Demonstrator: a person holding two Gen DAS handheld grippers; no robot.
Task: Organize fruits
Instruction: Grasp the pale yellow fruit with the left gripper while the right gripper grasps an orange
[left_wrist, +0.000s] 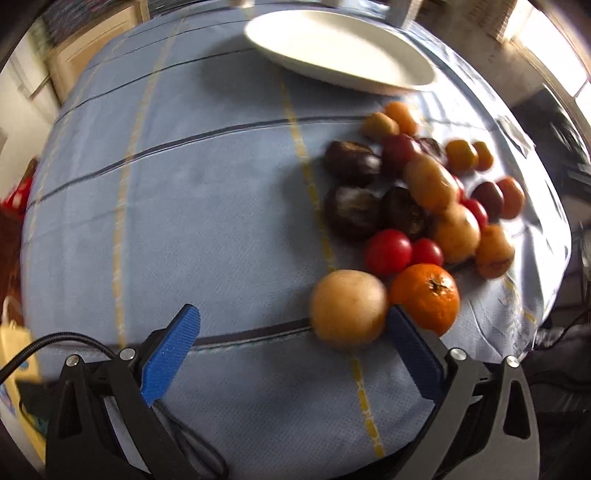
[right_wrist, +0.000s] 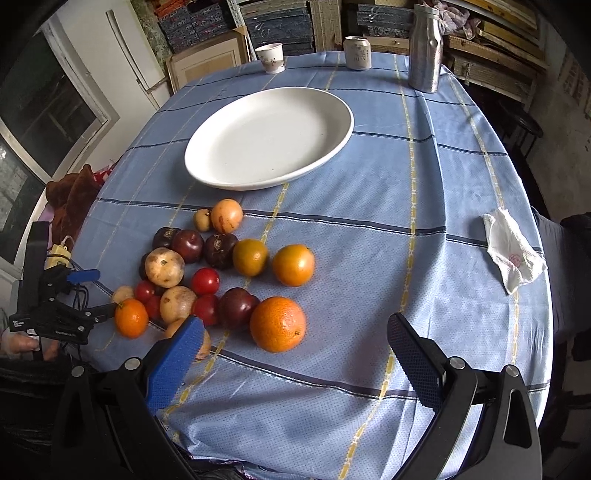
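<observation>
Where fruit pile (right_wrist: 221, 273) lies: mixed orange, red, dark purple.

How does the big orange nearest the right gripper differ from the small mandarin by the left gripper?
The big orange is clearly larger than the small mandarin. The orange sits at the pile's right edge, the mandarin at its left edge, beside the left gripper. Both are bright orange, round and rest on the tablecloth.

left claw (left_wrist: 291, 328): spread wide, low | right claw (right_wrist: 295, 338): spread wide, raised
</observation>
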